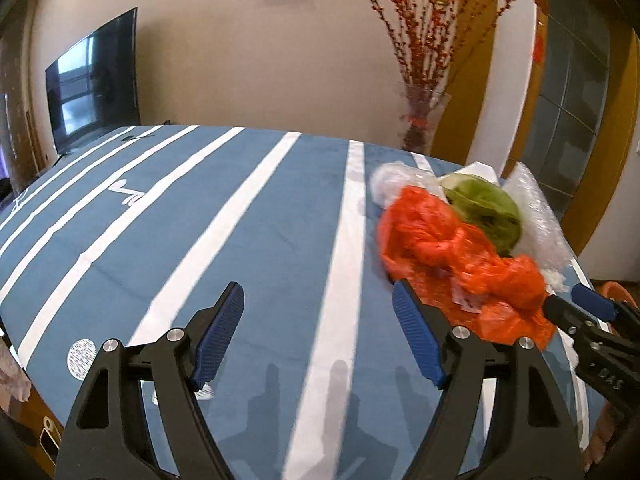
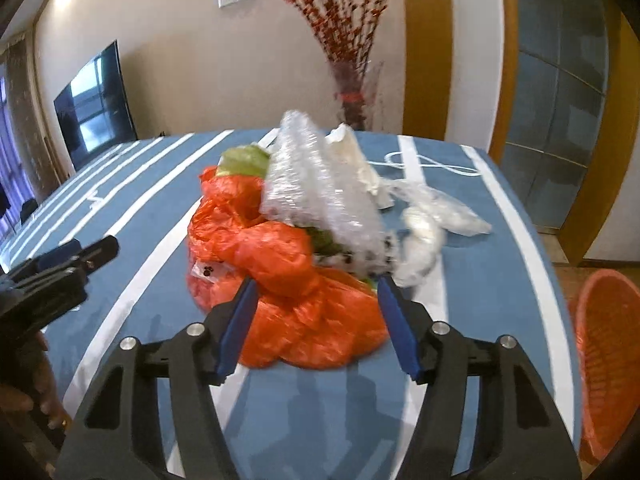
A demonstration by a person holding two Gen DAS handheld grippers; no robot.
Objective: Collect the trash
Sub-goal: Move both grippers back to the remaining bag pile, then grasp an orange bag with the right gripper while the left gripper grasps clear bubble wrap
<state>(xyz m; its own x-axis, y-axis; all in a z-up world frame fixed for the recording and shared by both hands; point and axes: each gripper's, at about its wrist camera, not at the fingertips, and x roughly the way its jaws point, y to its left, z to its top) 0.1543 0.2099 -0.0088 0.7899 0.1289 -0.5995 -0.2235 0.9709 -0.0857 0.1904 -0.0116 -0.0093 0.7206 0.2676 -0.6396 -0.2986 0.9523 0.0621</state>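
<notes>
A heap of trash lies on the blue striped tablecloth: an orange plastic bag, a green crumpled piece, bubble wrap and clear plastic bags. My right gripper is open, its blue pads on either side of the near end of the orange bag. My left gripper is open and empty over bare cloth, left of the heap. The right gripper also shows in the left wrist view, and the left gripper shows in the right wrist view.
An orange mesh basket stands off the table's right edge. A glass vase with red branches stands behind the table. A TV hangs on the left wall. A white cord lies on the cloth's far right.
</notes>
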